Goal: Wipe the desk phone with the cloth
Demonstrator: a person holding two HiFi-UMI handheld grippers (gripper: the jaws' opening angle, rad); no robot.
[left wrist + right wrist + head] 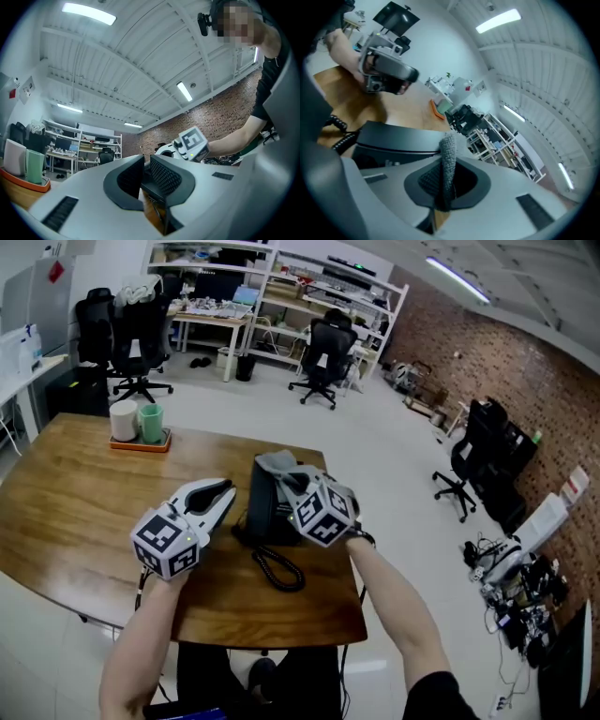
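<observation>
A black desk phone (pixel 265 510) stands near the right end of the wooden table (pixel 84 512), and its coiled cord (pixel 278 569) lies in front of it. My right gripper (pixel 298 491) is over the phone's top, shut on a grey cloth (pixel 280 464) that drapes over the phone's upper edge. In the right gripper view the cloth (pixel 449 159) stands pinched between the pads, above the phone (pixel 396 138). My left gripper (pixel 227 497) lies against the phone's left side. Its jaws (pixel 140 176) stand almost together, with a dark edge low in the slit.
An orange tray (pixel 141 441) with a white cup and a green cup (pixel 151 422) sits at the table's far left. The table's front edge (pixel 272 643) is close below the cord. Office chairs (pixel 323 357) and shelves stand beyond the table.
</observation>
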